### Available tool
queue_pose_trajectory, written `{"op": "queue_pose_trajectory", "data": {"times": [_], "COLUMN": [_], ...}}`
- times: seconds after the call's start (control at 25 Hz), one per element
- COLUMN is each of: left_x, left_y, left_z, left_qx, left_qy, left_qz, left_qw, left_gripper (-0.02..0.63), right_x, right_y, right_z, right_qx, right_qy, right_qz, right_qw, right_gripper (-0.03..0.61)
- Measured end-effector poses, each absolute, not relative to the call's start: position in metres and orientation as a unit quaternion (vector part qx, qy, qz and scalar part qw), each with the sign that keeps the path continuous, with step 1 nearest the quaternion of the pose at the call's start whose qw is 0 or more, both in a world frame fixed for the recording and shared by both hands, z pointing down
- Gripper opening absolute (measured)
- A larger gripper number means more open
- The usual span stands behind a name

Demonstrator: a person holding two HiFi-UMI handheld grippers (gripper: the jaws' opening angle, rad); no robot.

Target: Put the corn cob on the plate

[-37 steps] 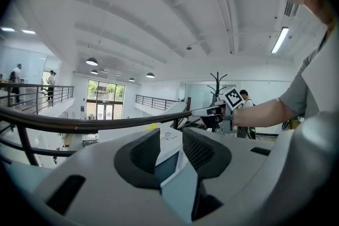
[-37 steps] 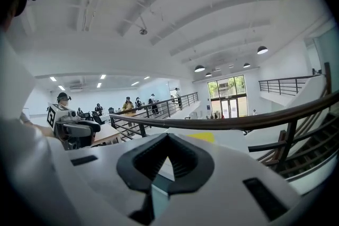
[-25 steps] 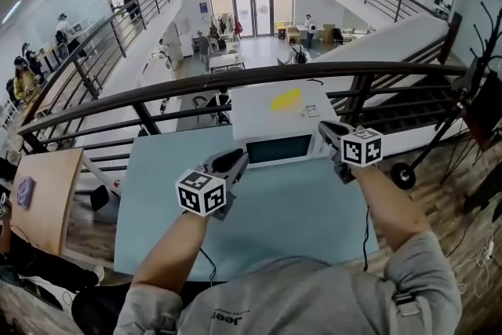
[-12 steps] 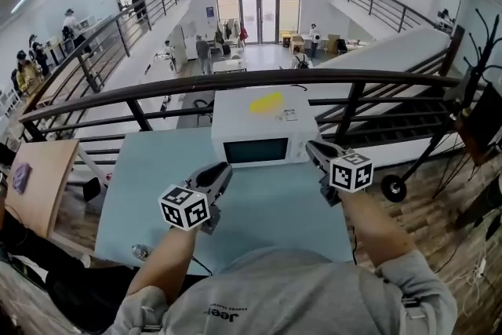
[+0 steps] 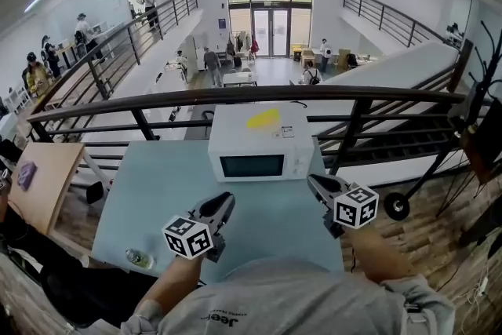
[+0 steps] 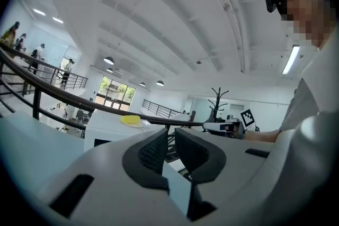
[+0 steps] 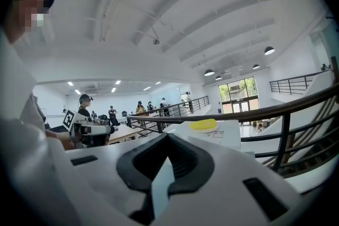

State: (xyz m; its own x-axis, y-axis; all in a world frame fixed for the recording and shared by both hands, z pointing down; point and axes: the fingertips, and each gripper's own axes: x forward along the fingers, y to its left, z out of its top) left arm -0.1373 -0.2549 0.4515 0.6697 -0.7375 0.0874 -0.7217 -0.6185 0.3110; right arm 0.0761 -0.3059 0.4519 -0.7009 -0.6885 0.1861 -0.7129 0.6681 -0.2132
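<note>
Okay: two grippers, both empty. Your left gripper (image 5: 225,202) has its jaws just closed to a sliver; your right gripper's (image 5: 315,182) jaws meet. Both hang near one microwave (image 5: 259,147) on one blue table (image 5: 157,176). One corn cob (image 5: 263,119) lies on the microwave's top.

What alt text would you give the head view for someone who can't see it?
A person holds a left gripper and a right gripper, both shut and empty, over a light blue table, facing a white microwave with a yellow item on top. Behind, a dark railing overlooks a bright hall.
</note>
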Motion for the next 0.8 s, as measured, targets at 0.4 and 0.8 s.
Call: {"op": "queue_pose_trajectory", "data": {"times": [0.4, 0.8], "left_x": [-0.145, -0.145], "left_y": [-0.246, -0.247], "left_z": [0.473, 0.473], "left_qx": [0.885, 0.887], "left_qy": [-0.419, -0.416], "left_qz": [-0.045, -0.046], "left_qw": [0.196, 0.196], "left_gripper": [0.044, 0.043], "right_x": [0.086, 0.080], "right_y": [-0.291, -0.289], "right_z": [0.459, 0.469], "right_qx": [0.357, 0.349], "right_qy": [-0.918, -0.919], "right_qz": [0.170, 0.186], "right_qw": [0.018, 0.012], "right_gripper": [0.015, 0.015]}}
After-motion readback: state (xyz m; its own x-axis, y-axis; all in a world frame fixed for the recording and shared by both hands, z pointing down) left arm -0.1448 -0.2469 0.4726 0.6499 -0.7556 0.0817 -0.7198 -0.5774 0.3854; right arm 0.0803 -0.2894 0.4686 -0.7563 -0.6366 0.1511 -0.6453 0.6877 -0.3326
